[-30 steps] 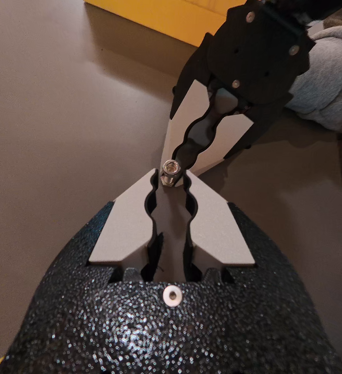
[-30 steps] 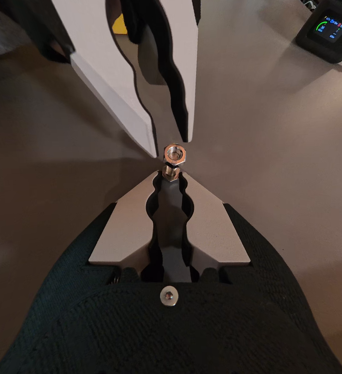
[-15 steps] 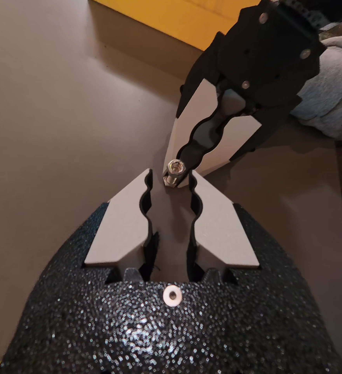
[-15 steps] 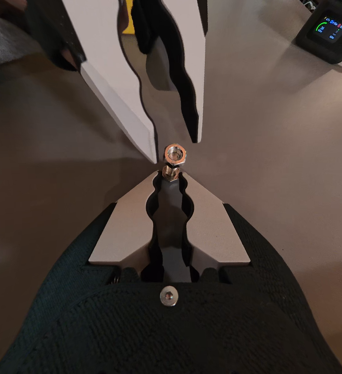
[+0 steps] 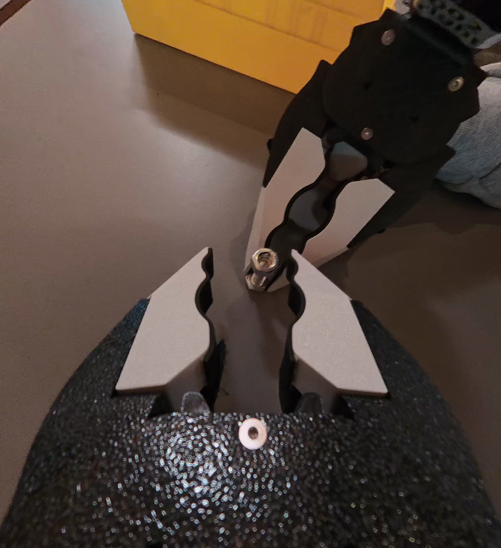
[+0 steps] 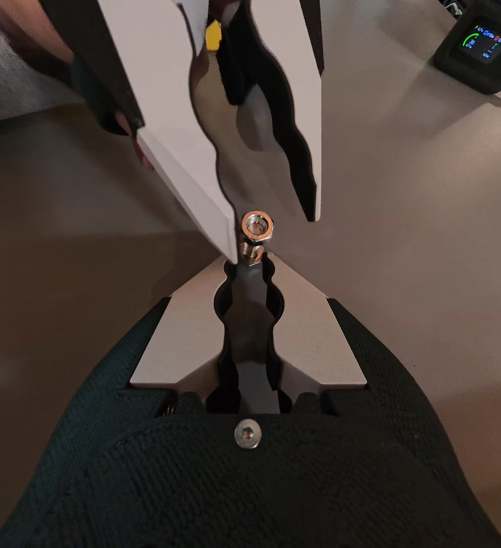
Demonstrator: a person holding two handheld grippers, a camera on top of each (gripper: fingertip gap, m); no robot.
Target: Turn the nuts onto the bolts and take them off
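A silver nut [image 6: 256,228] sits on the end of a short threaded bolt [image 6: 250,252]. My right gripper [image 6: 246,258] is shut on the bolt's lower end and holds it upright above the brown table [image 6: 391,207]. My left gripper [image 5: 252,255] is open, and its two fingers stand on either side of the nut [image 5: 264,261] with a gap on both sides. In the right wrist view the left gripper [image 6: 273,237] comes in from above, its left finger close beside the nut. In the left wrist view the right gripper [image 5: 262,281] reaches in from the upper right.
A yellow box [image 5: 243,38] stands at the far edge of the table. A black device with a lit screen [image 6: 480,47] sits at the back right. Grey sleeves show behind each gripper [image 5: 492,154] [image 6: 6,80].
My left gripper was closed around the nut one second ago; it has let go and opened wide. The right gripper still holds the bolt in the same place.
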